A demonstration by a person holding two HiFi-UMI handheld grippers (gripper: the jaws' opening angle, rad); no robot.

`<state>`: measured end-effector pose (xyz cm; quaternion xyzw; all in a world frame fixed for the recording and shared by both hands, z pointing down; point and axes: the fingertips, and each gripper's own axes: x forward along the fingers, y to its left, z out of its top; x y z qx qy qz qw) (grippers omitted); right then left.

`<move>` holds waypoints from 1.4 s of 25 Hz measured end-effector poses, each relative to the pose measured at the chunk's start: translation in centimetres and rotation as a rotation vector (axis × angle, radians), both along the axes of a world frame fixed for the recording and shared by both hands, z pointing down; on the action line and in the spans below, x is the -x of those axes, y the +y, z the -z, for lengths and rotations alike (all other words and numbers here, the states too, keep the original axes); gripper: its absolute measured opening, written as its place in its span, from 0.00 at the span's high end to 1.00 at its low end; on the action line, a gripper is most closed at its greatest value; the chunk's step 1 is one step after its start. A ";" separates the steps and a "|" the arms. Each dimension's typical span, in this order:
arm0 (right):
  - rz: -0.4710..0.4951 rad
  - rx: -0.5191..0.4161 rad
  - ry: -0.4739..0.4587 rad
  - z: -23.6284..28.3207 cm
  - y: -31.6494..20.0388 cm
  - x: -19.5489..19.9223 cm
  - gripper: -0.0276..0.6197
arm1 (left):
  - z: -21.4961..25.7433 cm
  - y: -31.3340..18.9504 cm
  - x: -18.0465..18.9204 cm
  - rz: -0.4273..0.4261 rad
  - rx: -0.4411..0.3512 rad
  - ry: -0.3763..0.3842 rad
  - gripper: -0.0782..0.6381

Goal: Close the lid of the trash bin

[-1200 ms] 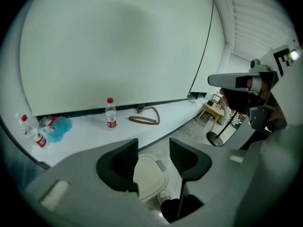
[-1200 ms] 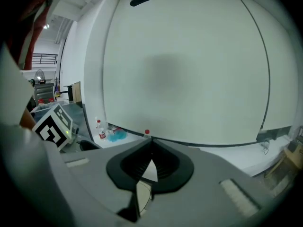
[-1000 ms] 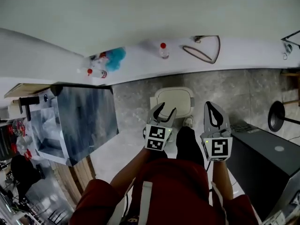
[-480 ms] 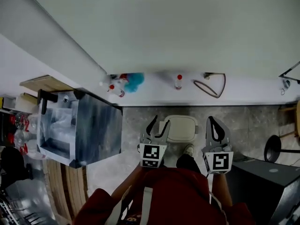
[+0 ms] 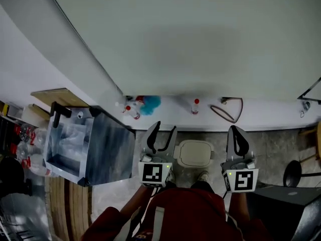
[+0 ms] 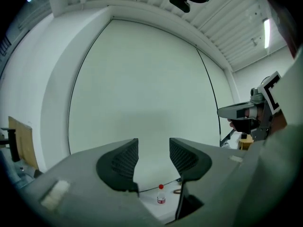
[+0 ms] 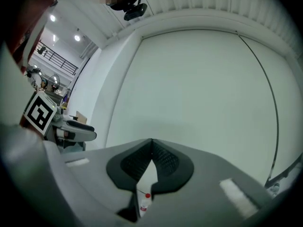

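Note:
The cream trash bin (image 5: 194,153) stands on the grey floor by the wall, between my two grippers in the head view, and its lid looks flat down. My left gripper (image 5: 164,126) is held above and left of the bin, open and with nothing between the jaws. My right gripper (image 5: 236,130) hangs to the bin's right, shut and holding nothing. In the left gripper view, the left gripper (image 6: 153,148) points at the white wall with a red-capped bottle (image 6: 161,194) below the gap. The right gripper (image 7: 152,142) has its pads pressed together and faces the same wall.
A shiny metal box (image 5: 90,144) stands at the left over wooden boards (image 5: 70,205). On a white ledge (image 5: 271,112) along the wall are bottles (image 5: 194,106), a blue duster (image 5: 150,103) and a coiled cord (image 5: 228,109). A dark case (image 5: 281,205) and a black stool (image 5: 293,172) are at the right.
The head view has tilted up toward the wall. Both grippers have risen and spread apart, away from the bin. The left stays open and the right stays shut.

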<state>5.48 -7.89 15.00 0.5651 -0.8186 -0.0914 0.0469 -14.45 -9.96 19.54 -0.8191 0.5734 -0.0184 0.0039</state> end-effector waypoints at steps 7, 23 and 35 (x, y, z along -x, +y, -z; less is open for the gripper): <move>-0.036 -0.100 -0.024 4.6 -0.5 -0.9 0.96 | 6.4 -0.1 0.9 0.057 -0.170 -0.038 0.60; -0.023 -0.098 -0.034 4.5 -2.3 -1.1 0.96 | 6.2 -1.6 0.0 0.070 -0.149 -0.084 0.63; -0.009 -0.082 -0.018 3.7 -3.3 -1.2 0.96 | 5.6 -2.7 -0.8 0.112 -0.148 -0.092 0.88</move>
